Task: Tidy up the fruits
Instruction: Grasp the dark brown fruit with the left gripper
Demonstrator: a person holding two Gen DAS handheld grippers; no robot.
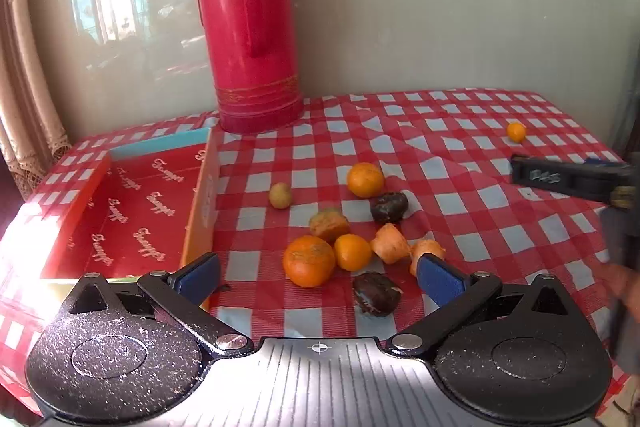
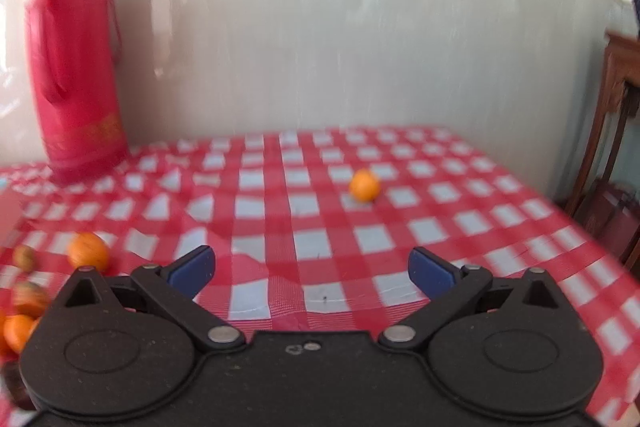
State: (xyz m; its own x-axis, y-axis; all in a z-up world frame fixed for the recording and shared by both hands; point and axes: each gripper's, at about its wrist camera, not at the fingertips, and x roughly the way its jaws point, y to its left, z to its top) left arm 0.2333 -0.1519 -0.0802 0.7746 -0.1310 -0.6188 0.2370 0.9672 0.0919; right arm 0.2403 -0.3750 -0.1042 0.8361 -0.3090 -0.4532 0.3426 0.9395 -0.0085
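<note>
Several fruits lie clustered on the red checked tablecloth (image 1: 460,147): a large orange (image 1: 309,260), smaller oranges (image 1: 352,251) (image 1: 365,179), a dark fruit (image 1: 376,293), another dark fruit (image 1: 389,207) and a small yellowish fruit (image 1: 280,195). A red open box (image 1: 132,211) lies at the left. My left gripper (image 1: 318,277) is open and empty just before the cluster. My right gripper (image 2: 311,271) is open and empty; it also shows in the left wrist view (image 1: 568,179). A lone small orange (image 2: 364,185) lies ahead of it, also in the left wrist view (image 1: 516,131).
A tall red thermos (image 1: 252,27) stands at the back by the wall, also blurred in the right wrist view (image 2: 76,71). Cut orange-coloured pieces (image 1: 390,243) lie among the fruits. A wooden stand (image 2: 616,131) is beyond the table's right edge.
</note>
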